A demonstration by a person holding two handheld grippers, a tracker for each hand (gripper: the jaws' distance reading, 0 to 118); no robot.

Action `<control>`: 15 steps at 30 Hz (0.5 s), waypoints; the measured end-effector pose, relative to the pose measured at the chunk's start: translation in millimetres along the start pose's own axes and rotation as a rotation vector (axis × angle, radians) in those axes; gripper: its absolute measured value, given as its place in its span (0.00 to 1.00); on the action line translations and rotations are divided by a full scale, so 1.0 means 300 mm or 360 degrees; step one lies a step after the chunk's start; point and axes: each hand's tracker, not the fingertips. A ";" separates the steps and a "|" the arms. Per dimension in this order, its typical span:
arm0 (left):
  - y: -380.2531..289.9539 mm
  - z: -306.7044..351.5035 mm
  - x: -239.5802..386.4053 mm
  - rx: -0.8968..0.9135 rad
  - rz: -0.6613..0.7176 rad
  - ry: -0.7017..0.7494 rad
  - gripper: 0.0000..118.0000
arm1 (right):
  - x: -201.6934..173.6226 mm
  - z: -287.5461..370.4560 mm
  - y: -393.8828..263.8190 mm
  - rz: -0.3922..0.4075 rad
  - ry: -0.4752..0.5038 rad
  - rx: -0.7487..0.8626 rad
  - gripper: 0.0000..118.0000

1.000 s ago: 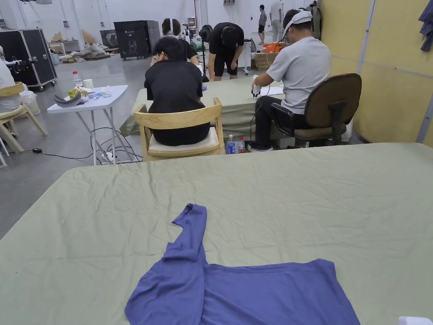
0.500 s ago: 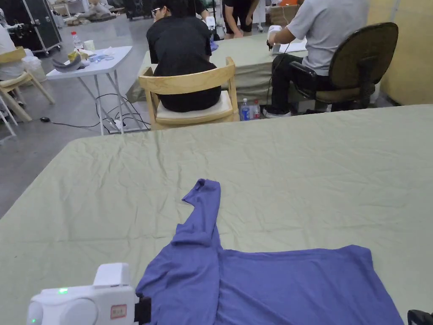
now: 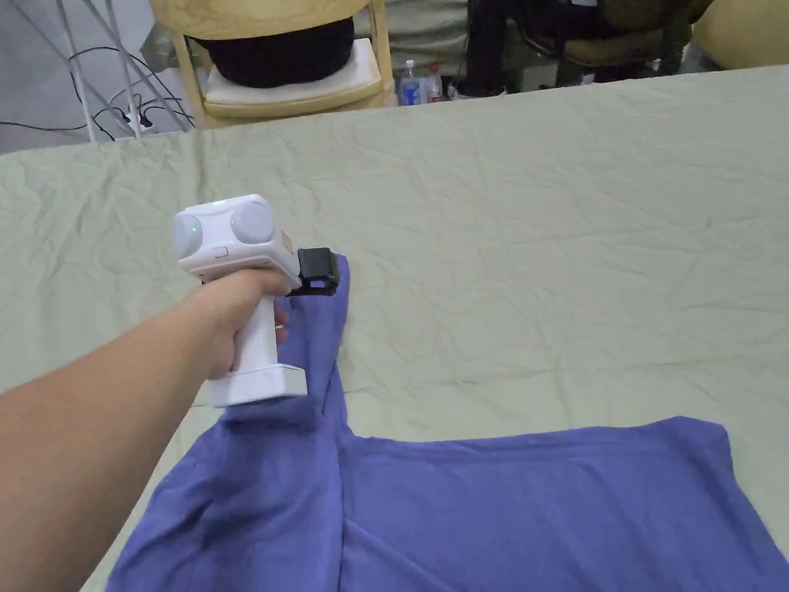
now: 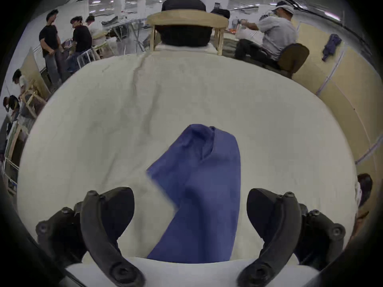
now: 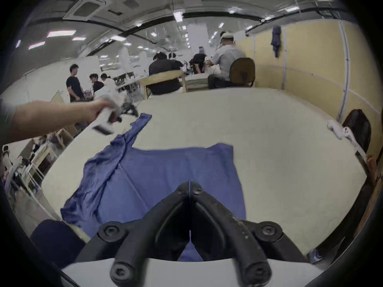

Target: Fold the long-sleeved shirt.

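Note:
A blue long-sleeved shirt (image 3: 501, 509) lies flat on the green-covered table (image 3: 539, 193), with one sleeve (image 3: 330, 347) stretched away from me. A hand holds my left gripper (image 3: 319, 271) over the far end of that sleeve. In the left gripper view its jaws (image 4: 189, 194) stand wide open, one on each side of the sleeve (image 4: 203, 177), with no contact visible. My right gripper (image 5: 189, 184) is shut with nothing between its jaws, above the near part of the shirt's body (image 5: 165, 171). The right gripper view also has the left gripper (image 5: 128, 110) by the cuff.
Past the table's far edge a person sits on a wooden chair (image 3: 285, 77), with bottles (image 3: 420, 81) and cables (image 3: 115, 108) on the floor. A white device (image 5: 339, 131) lies at the table's right edge. Other people work farther back.
The head camera has tilted down. My left gripper has come in from the lower left and moved forward along the sleeve to its far end. The shirt lies as before.

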 end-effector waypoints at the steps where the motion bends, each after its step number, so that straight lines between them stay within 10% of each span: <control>1: 0.002 -0.038 0.016 -0.0060 -0.0002 -0.0015 0.93 | -0.005 -0.005 -0.004 -0.0007 0.0022 -0.0007 0.02; 4: 0.020 -0.099 0.047 -0.0101 -0.0013 0.0022 0.91 | -0.006 -0.007 -0.010 0.0012 0.0035 -0.0010 0.02; 8: 0.029 -0.076 0.042 -0.0069 -0.0018 0.0141 0.14 | 0.008 0.016 -0.010 0.0000 0.0040 0.0003 0.02; 15: -0.023 0.217 0.031 0.0020 -0.0303 0.0202 0.11 | -0.014 0.081 0.015 -0.0023 0.0175 0.0112 0.02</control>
